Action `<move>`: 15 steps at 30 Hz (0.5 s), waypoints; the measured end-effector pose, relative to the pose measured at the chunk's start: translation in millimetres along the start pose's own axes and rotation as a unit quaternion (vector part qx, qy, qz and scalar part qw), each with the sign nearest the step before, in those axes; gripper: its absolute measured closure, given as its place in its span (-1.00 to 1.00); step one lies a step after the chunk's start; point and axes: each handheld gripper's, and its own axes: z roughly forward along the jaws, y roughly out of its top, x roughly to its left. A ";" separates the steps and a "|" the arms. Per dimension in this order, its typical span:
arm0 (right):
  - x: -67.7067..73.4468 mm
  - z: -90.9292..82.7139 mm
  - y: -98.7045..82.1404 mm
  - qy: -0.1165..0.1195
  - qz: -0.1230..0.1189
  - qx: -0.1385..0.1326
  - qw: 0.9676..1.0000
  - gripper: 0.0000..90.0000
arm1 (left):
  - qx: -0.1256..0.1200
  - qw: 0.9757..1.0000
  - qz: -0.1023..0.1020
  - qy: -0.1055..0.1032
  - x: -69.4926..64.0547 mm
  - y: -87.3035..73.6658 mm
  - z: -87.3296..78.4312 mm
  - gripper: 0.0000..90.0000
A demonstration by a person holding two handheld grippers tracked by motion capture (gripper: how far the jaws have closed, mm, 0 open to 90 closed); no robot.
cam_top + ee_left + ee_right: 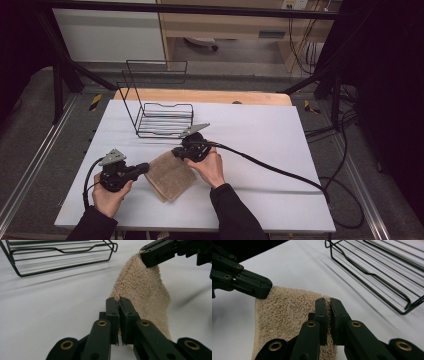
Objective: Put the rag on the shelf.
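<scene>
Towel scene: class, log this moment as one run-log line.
left gripper: shut on towel | right gripper: shut on towel | wire rack: behind, apart

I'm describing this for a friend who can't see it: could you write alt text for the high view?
A person holds a folded beige towel between two hand-held grippers, the left gripper and the right gripper each shut on one of its corners. They work over a white table, with an empty black wire rack standing just beyond.
</scene>
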 end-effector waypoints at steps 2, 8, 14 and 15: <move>2.0 -4.3 1.1 -0.001 -0.003 -0.007 1.000 0.90 | -0.005 1.000 0.001 -0.001 -0.7 1.5 -2.7 0.91; 7.0 -14.0 3.3 -0.003 -0.008 -0.023 1.000 0.90 | -0.015 1.000 0.005 -0.001 -2.6 5.3 -7.8 0.91; 10.3 -19.6 4.2 -0.006 -0.012 -0.036 0.999 0.90 | -0.022 1.000 0.011 0.002 -4.6 8.5 -11.0 0.91; 10.7 -20.6 4.5 -0.006 -0.013 -0.038 0.999 0.90 | -0.024 1.000 0.011 0.001 -5.0 9.0 -11.6 0.91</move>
